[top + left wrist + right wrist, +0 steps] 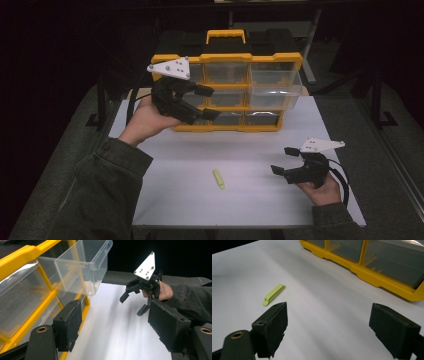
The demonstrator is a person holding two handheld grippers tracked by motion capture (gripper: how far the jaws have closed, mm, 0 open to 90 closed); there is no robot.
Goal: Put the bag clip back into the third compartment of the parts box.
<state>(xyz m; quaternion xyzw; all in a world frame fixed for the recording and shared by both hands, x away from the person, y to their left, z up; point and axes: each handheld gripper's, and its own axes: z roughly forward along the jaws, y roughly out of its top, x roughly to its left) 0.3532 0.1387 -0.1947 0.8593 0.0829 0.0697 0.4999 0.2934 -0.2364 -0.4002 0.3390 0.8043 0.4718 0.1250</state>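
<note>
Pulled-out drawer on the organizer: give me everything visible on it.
The drawer is clear, glossy plastic, box-shaped with a lipped front edge, and looks empty. It sits in the middle row at the right end of the yellow organizer, pulled out toward the person and overhanging the white table. Neither gripper touches it.

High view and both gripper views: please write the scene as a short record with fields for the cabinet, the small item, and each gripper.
cabinet: yellow drawer cabinet standing at the far side of the white table
open drawer: clear drawer, middle row right, pulled out
small item: yellow-green clip lying flat on the table, untouched
left gripper: left gripper open, nothing between the jaws, in front of the cabinet's left drawers
right gripper: right gripper open, empty, right of the clip
</note>
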